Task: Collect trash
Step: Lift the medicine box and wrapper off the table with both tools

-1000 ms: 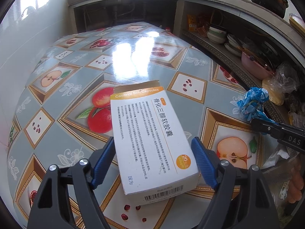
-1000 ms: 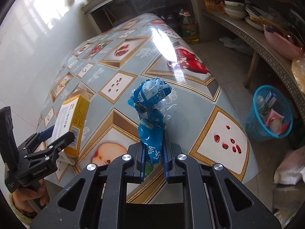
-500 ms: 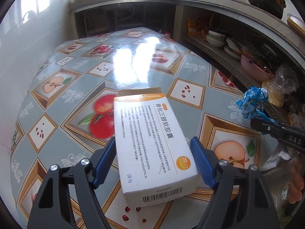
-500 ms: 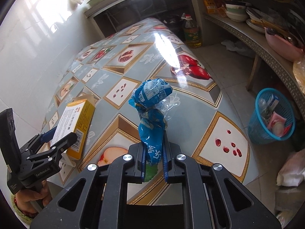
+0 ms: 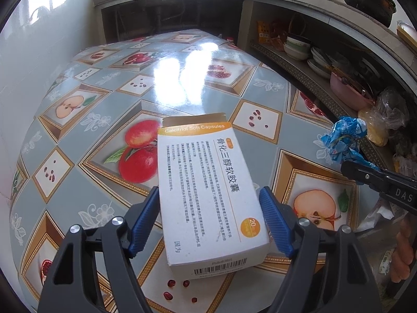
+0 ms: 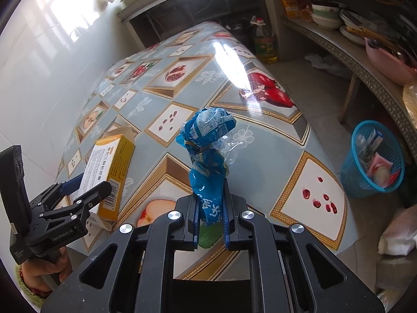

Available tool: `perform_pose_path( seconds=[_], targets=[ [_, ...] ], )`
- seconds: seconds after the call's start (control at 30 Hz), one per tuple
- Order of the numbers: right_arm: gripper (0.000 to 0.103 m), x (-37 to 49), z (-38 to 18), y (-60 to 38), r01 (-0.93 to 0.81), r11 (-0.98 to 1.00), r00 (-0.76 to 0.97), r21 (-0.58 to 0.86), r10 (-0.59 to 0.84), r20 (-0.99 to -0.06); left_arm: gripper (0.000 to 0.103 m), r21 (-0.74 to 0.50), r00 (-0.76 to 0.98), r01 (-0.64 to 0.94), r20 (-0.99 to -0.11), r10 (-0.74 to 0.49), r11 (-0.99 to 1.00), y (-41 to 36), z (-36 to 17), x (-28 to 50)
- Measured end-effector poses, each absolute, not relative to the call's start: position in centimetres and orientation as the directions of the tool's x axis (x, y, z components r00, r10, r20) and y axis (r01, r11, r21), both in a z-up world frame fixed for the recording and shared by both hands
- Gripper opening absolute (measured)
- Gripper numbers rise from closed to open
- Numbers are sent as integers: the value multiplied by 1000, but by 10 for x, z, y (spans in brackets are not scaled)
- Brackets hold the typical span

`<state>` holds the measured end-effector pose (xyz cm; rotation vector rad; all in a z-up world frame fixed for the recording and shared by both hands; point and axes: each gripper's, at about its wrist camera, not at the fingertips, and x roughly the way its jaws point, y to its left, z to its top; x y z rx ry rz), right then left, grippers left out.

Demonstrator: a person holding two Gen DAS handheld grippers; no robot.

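**Both grippers loaded, trash held above the table**

Currently a white-and-orange medicine box (image 5: 208, 195) is clamped across its width by the left gripper (image 5: 209, 224), the blue ribbed pads (image 5: 273, 224) pressed on both long sides. It is held tilted, lifted off the table (image 5: 104, 99), far flap open. A crumpled blue plastic wrapper (image 6: 208, 156) is pinched low down by the right gripper (image 6: 210, 219), jaws nearly closed, its top bunched and standing upright.

Next step, as judged: both items are to be carried to the blue mesh basket (image 6: 359, 172) on the floor, right of the table, already holding rubbish. Grip should be kept firm w/o crushing the box; thin card is likely to buckle. The wrapper is soft, slippery film, so release is best made directly over the basket.

The tablecloth is glossy, w/ fruit prints & glare.
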<state>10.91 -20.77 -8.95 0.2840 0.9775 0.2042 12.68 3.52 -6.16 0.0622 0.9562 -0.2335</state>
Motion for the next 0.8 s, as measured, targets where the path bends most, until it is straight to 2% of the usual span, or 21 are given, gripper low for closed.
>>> perform_pose_path(
  seconds=[0.8],
  targets=[
    [12,109,-88,-202,-46,946,545,321,293,-786,73,-72,586,196,-791,-176,978,43,-58,131]
  ],
)
